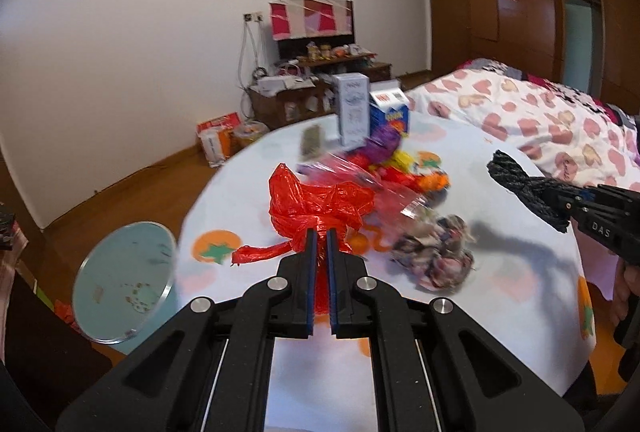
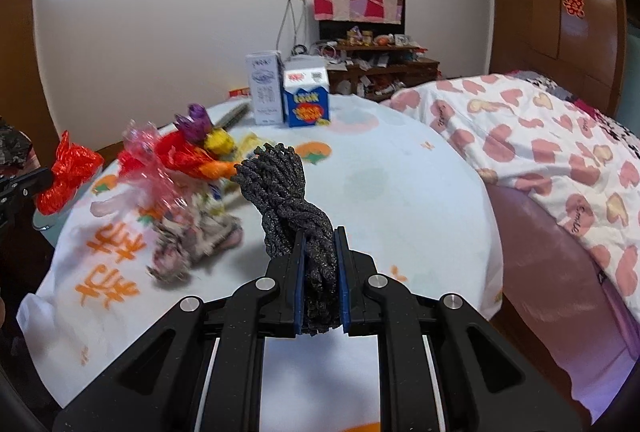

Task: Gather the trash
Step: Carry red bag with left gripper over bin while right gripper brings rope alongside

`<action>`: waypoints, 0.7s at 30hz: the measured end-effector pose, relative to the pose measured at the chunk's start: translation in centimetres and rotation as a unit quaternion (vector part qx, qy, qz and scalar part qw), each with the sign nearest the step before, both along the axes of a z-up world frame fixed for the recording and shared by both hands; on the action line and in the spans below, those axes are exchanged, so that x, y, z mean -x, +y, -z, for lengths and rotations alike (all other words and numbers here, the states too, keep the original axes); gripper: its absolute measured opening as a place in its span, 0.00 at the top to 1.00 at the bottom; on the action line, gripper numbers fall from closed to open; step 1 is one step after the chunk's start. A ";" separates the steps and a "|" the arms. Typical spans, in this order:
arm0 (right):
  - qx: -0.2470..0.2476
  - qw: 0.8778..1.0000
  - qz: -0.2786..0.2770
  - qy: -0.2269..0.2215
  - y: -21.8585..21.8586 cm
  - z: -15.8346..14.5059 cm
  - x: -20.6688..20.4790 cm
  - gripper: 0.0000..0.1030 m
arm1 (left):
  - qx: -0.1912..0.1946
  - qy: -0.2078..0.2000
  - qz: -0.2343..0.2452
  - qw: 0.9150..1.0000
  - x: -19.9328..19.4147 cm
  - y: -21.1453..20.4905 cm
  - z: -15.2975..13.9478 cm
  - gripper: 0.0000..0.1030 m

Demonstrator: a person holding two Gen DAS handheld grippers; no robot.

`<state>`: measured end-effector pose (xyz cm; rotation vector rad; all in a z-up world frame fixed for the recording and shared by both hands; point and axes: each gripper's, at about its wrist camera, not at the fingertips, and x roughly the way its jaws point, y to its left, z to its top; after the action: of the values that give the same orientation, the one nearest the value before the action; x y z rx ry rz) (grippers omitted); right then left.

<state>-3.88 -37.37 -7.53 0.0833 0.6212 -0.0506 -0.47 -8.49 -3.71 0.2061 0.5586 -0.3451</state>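
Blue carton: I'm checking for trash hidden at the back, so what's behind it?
Behind the blue carton only the bare wall and a cluttered wooden shelf show. The tabletop directly behind it is covered.

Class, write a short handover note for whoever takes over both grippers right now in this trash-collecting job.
Left gripper: shut on the red plastic bag, raised above the table.
Right gripper: shut on a twisted dark net bundle, also off the table.
Bin: beside the table's left edge, below the left gripper.
Done: two pieces picked up, neither binned yet.
Left: the pile of coloured wrappers, the crumpled paper, and two cartons standing at the far edge.
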 end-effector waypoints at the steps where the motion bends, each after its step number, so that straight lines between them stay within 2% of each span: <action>1: 0.001 1.000 -0.004 -0.004 0.4 -0.4 -0.2 0.86 | 0.002 -0.005 -0.005 1.000 0.0 0.5 -0.4 0.96; 8: 0.003 0.999 -0.032 -0.025 3.2 -2.8 -2.2 0.86 | 0.004 -0.028 -0.042 0.999 -1.0 3.6 -2.2 0.96; 15: 0.003 0.996 -0.072 -0.046 7.8 -5.0 -5.6 0.86 | 0.003 -0.024 -0.092 0.995 -2.9 7.4 -1.6 0.96; 21: 0.005 0.994 -0.101 -0.047 11.5 -5.9 -8.6 0.86 | -0.002 -0.022 -0.133 0.991 -4.5 10.1 -1.2 0.96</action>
<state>4.75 -25.87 -1.59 0.0123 0.5324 0.1447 4.06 1.62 -2.53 0.1403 0.5347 -0.0804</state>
